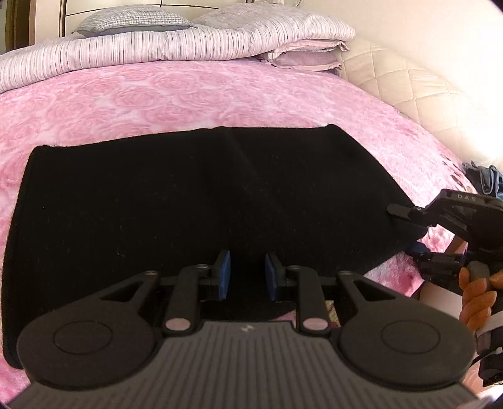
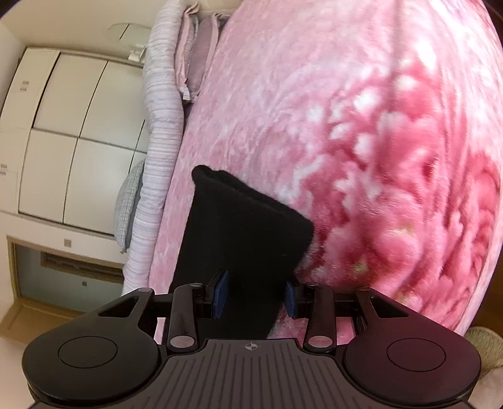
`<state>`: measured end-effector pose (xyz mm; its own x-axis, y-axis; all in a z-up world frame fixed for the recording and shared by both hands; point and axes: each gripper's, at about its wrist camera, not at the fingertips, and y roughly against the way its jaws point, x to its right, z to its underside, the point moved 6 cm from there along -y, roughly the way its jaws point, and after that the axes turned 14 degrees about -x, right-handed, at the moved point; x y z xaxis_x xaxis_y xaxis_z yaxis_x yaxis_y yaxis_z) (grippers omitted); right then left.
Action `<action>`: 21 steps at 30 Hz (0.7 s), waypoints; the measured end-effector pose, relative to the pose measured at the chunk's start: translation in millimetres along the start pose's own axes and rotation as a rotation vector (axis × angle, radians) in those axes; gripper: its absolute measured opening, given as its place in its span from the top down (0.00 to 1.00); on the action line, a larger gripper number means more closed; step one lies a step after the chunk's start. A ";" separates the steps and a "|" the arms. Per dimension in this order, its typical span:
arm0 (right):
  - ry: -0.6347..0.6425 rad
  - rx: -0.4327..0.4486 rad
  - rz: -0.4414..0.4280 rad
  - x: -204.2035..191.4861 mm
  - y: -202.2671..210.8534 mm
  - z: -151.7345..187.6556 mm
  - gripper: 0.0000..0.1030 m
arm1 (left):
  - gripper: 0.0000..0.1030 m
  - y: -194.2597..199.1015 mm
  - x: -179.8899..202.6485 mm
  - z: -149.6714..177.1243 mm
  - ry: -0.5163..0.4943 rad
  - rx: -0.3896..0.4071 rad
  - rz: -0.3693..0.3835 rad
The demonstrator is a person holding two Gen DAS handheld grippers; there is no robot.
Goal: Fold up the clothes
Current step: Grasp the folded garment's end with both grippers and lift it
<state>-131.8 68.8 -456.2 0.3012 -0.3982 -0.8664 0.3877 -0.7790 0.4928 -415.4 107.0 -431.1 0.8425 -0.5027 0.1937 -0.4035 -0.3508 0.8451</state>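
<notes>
Black fabric, a folded garment [image 1: 188, 201], lies flat on the pink rose-patterned blanket [image 1: 157, 91] that covers the bed. From the left wrist camera its long axis runs from 9 o'clock to 3 o'clock, with the far edge straight and the right end tapering toward 4 o'clock. What sort of garment it is cannot be made out; the cloth is so dark that seams and folds hardly show, apart from one faint crease near the middle.

Low over the near edge of the garment, the left gripper [image 1: 246, 275] has its blue pads [image 1: 224, 273] spread apart, nothing pinched between them. The near hem is hidden under the gripper's body.

At 3 o'clock the right gripper [image 1: 405, 231] reaches in from the side, a bare hand [image 1: 476, 297] wrapped round its handle. One black finger sits on top of the right-hand corner of the cloth and a blue pad shows below it. In the right wrist view the right gripper [image 2: 256, 297] has that corner of the black garment [image 2: 239, 232] standing between its pads, yet both pads sit clear of the cloth, so the jaws are apart and not clamped on it. From here the cloth runs away toward 11 o'clock.

Beyond, at 12 o'clock, lie a striped quilt [image 1: 132, 53], a checked pillow [image 1: 132, 20] and stacked pink pillows [image 1: 301, 58]. White wardrobe doors [image 2: 63, 132] fill the 9 o'clock side of the right view. The blanket close to that lens is blurred.
</notes>
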 end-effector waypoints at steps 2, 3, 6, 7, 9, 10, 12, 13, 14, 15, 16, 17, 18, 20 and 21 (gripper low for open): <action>0.021 -0.020 -0.003 -3.3 -2.9 1.5 0.62 | 0.78 0.1 -2.0 -1.3 0.010 -0.002 0.010; 0.035 -0.028 0.000 -4.8 -3.9 2.6 0.62 | 0.78 0.4 -2.1 -1.4 0.012 -0.003 0.012; 0.085 -0.028 0.044 -5.8 -6.0 4.1 0.74 | 0.78 0.6 -3.3 -1.5 0.021 -0.006 0.023; 0.101 -0.029 0.062 -6.5 -6.7 4.3 0.76 | 0.78 0.7 -3.8 -1.7 0.025 -0.008 0.028; 0.151 -0.034 0.110 -13.1 -7.7 5.0 0.78 | 0.78 0.9 -4.8 -2.2 0.032 -0.011 0.038; 0.214 -0.029 0.157 -21.4 -8.9 6.8 0.79 | 0.78 0.9 -5.3 -2.4 0.036 -0.012 0.042; 0.410 -0.001 0.276 -44.2 -11.6 16.8 0.80 | 0.78 1.2 -8.2 -2.4 0.055 -0.012 0.064; 0.542 0.023 0.341 -58.1 -13.3 25.3 0.80 | 0.79 1.4 -10.0 -2.2 0.066 -0.012 0.077; 0.706 0.061 0.401 -73.9 -15.8 38.3 0.80 | 0.79 1.7 -12.6 -2.2 0.080 -0.009 0.092; 0.865 0.099 0.453 -89.2 -18.5 52.0 0.81 | 0.80 2.6 -16.7 -1.8 0.102 -0.003 0.117; 1.006 0.133 0.484 -102.1 -21.4 66.7 0.81 | 0.82 5.0 -22.0 -1.0 0.132 0.006 0.147; 1.127 0.161 0.503 -113.5 -24.2 80.7 0.81 | 0.84 8.8 -28.1 -0.3 0.167 0.018 0.179; 1.234 0.185 0.510 -123.5 -27.0 94.2 0.81 | 0.89 13.5 -35.8 1.1 0.202 0.031 0.201; 1.384 0.214 0.486 -136.9 -32.6 115.7 0.81 | 0.96 26.2 -55.9 6.4 0.273 0.059 0.212; 1.455 0.222 0.470 -142.8 -36.2 126.4 0.81 | 0.96 32.5 -66.0 9.1 0.308 0.073 0.217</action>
<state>-298.9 92.6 -360.4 0.9659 0.0774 0.2470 -0.0751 -0.8294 0.5536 -487.4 121.6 -421.0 0.7980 -0.3141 0.5144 -0.5993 -0.3235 0.7322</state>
